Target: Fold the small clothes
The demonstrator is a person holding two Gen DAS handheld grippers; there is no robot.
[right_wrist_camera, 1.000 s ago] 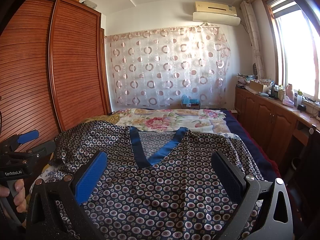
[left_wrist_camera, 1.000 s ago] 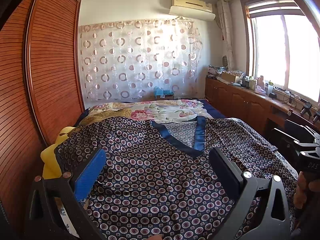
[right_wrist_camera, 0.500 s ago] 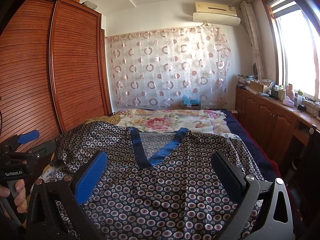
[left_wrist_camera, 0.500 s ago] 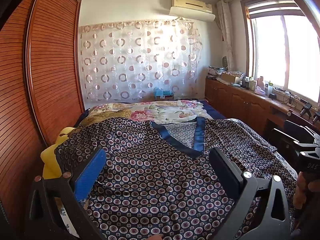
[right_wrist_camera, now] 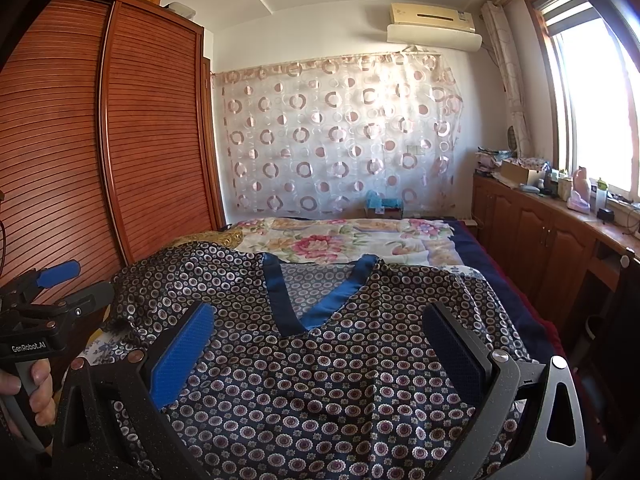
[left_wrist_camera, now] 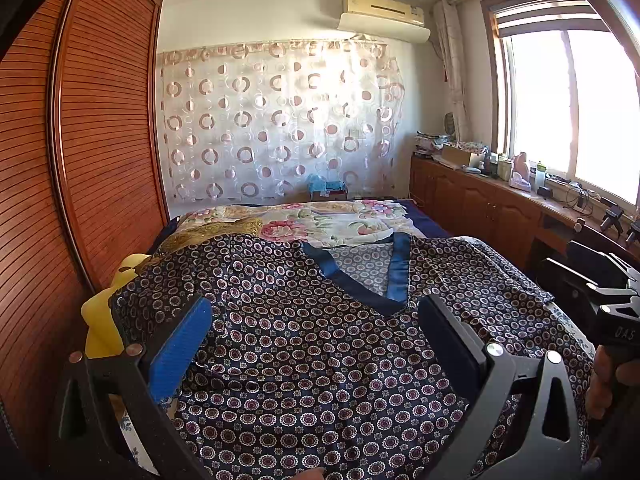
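Observation:
A dark navy patterned top (left_wrist_camera: 312, 360) with a blue V-neck band (left_wrist_camera: 396, 276) lies spread flat on the bed, neck pointing away from me. My left gripper (left_wrist_camera: 316, 320) hovers open above its lower left part, nothing between the blue-padded fingers (left_wrist_camera: 180, 344). In the right wrist view the same top (right_wrist_camera: 320, 380) fills the foreground, its V-neck (right_wrist_camera: 316, 312) ahead of my right gripper (right_wrist_camera: 320, 324), which is open and empty too. Each gripper shows at the edge of the other's view: the right one (left_wrist_camera: 600, 300), the left one (right_wrist_camera: 52, 292), held by a hand (right_wrist_camera: 36, 396).
A floral quilt (left_wrist_camera: 320, 220) covers the far half of the bed. A yellow object (left_wrist_camera: 100, 320) sits at the left bed edge beside the slatted wooden wardrobe (left_wrist_camera: 80, 160). Low wooden cabinets (right_wrist_camera: 540, 240) with clutter run under the window on the right.

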